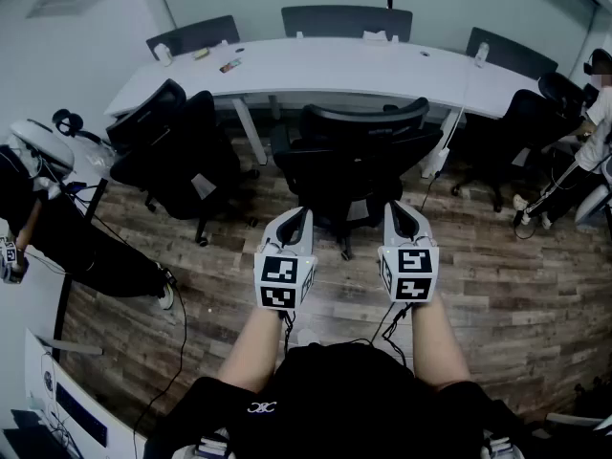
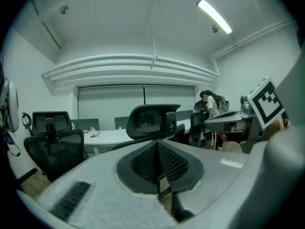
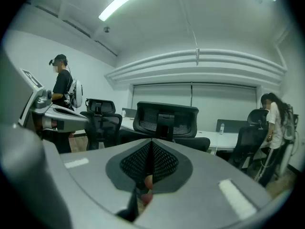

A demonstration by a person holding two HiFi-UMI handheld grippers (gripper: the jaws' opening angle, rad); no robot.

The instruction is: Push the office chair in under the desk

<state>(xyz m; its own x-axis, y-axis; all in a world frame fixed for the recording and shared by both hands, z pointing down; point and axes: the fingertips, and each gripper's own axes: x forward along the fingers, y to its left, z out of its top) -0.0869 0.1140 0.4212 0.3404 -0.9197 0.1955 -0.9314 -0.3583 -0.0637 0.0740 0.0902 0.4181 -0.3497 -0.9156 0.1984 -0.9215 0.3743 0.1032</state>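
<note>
A black mesh office chair (image 1: 359, 161) stands in front of the long white desk (image 1: 335, 70), its back toward me and its seat partly under the desk edge. My left gripper (image 1: 296, 220) and right gripper (image 1: 400, 213) hover side by side just short of the chair's back, both shut with nothing between the jaws. In the left gripper view the chair's headrest (image 2: 153, 120) rises just beyond the shut jaws. The same headrest (image 3: 165, 118) fills the middle of the right gripper view. Neither gripper touches the chair.
Another black chair (image 1: 177, 156) stands to the left, and more chairs (image 1: 521, 132) at the right. A person (image 1: 598, 113) stands at the far right, and another person's leg (image 1: 86, 247) stretches in from the left. Cables (image 1: 177, 352) trail over the wood floor.
</note>
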